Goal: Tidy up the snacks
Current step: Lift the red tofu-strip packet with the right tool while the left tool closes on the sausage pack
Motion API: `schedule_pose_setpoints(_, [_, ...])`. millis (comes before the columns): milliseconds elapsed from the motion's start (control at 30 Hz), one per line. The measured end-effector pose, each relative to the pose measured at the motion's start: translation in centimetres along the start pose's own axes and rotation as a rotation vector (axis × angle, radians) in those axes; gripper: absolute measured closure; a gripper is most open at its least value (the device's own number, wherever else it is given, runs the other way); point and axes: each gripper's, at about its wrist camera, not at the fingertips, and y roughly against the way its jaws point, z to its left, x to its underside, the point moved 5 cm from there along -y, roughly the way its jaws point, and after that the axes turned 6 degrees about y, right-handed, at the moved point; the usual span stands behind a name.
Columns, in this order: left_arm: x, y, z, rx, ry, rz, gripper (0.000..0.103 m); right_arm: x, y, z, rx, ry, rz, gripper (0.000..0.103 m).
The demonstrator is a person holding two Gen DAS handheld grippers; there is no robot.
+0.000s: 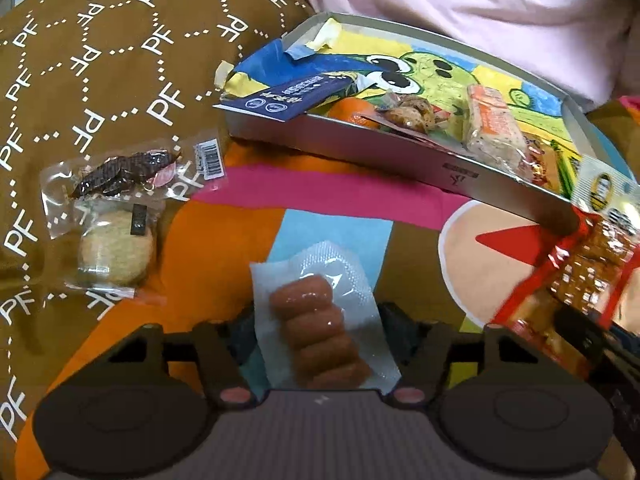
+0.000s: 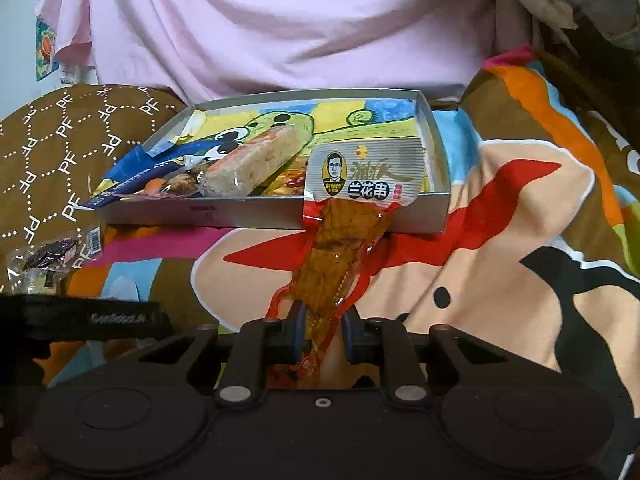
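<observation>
A shallow grey box (image 1: 360, 148) with a cartoon lining holds several snacks; it also shows in the right wrist view (image 2: 248, 216). My right gripper (image 2: 322, 334) is shut on a red tofu-skewer packet (image 2: 340, 248), held just in front of the box's near wall; the packet also shows in the left wrist view (image 1: 580, 264). My left gripper (image 1: 316, 328) is open around a clear sausage packet (image 1: 320, 320) lying on the blanket. A round cookie packet (image 1: 116, 256) and a dark snack packet (image 1: 128, 172) lie to the left.
Everything rests on a colourful cartoon blanket (image 2: 500, 240). A brown PF-patterned pillow (image 1: 100, 60) lies at the left. A pink cloth (image 2: 280, 28) hangs behind the box. Inside the box are a rice bar (image 2: 256, 160) and a blue packet (image 1: 288, 96).
</observation>
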Motion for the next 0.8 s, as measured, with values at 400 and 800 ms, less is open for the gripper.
schedule_pose_setpoints(400, [0.3, 1.8, 0.4, 0.087, -0.004, 0.025, 0.044, 0.1, -2.1, -0.7, -0.097, -0.128, 0.008, 0.079])
schedule_pose_setpoints(800, [-1.0, 6.4, -0.7, 0.106, -0.036, -0.05, 0.044, -1.1, 3.4, 1.4, 0.011, 0.062, -0.132, 0.092])
